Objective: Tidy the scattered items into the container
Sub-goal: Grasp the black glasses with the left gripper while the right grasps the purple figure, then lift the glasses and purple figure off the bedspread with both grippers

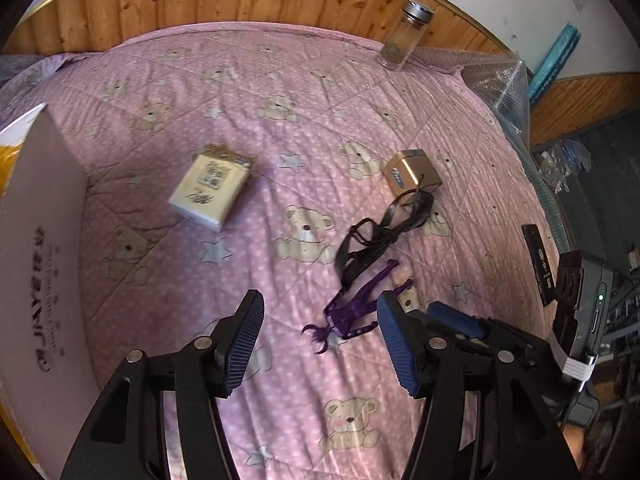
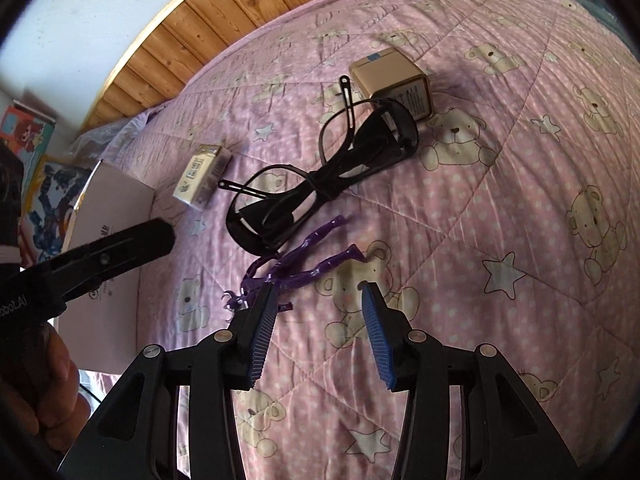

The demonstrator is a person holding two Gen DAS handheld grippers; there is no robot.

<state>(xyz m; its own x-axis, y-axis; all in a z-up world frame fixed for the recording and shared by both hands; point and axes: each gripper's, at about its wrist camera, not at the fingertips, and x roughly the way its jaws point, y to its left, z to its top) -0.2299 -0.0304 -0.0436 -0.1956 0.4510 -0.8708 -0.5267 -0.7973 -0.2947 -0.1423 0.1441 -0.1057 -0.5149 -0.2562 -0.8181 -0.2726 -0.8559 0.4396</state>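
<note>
Purple plastic, a thin figure [image 2: 298, 268], lay on the pink quilt [image 2: 500, 200] near its front edge, just before my right gripper [image 2: 316, 300]. Its fingers were wide open and held nothing; the left pad [image 2: 262, 332] was almost over the figure's body. My left gripper [image 1: 320, 340] was also wide open and empty. The white box [image 1: 40, 248] stood at the left edge. The black glasses [image 2: 320, 184] lay just beside the figure's legs, maybe touching. I judged that closing there could catch only one thin limb, so the figure might twist out or drag the glasses.
</note>
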